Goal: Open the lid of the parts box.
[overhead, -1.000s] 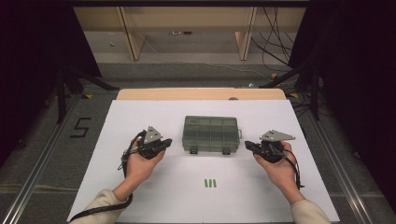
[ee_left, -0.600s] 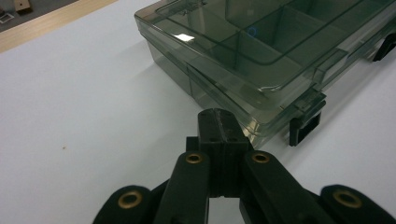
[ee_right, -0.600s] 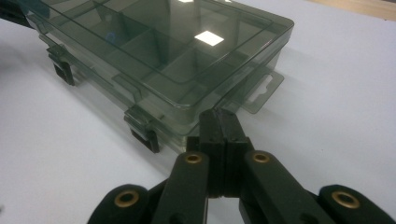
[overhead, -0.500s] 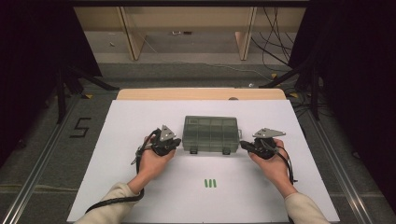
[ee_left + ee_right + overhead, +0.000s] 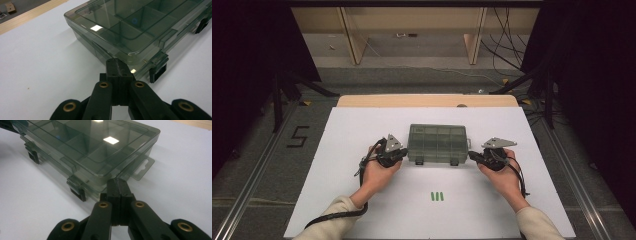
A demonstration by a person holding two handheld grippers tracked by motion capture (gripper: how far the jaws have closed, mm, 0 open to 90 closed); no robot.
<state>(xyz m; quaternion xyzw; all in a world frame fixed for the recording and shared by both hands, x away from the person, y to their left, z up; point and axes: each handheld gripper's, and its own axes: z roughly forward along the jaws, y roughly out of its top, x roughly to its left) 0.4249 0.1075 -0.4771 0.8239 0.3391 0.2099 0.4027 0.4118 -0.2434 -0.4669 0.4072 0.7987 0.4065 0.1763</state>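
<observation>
Smoky-grey transparent plastic organiser box (image 5: 437,143) with inner dividers lies flat near the middle of the white worktop (image 5: 347,135), its lid down and its two dark latches (image 5: 418,161) on the side facing the person. One small blue item (image 5: 134,21) sits in a compartment under the lid; what it is cannot be told.

The left tool (image 5: 401,154), held in the person's left hand (image 5: 377,172), sits at the box's left end by the near corner. In the left gripper view its two black jaws are pressed together with nothing between them, the tip (image 5: 116,65) right at the box's lower edge, just beside one latch; whether it touches the plastic cannot be told.

The right tool (image 5: 473,156), held in the right hand (image 5: 502,172), sits at the box's right end by the near corner. In the right gripper view its jaws are likewise closed flat on each other and empty, the tip (image 5: 117,185) at the box's base between a latch and the clear hanging tab (image 5: 141,168) that sticks out from the end wall.

Three short green bars (image 5: 437,196) lie side by side on the worktop between the person's forearms, well apart from the box.
</observation>
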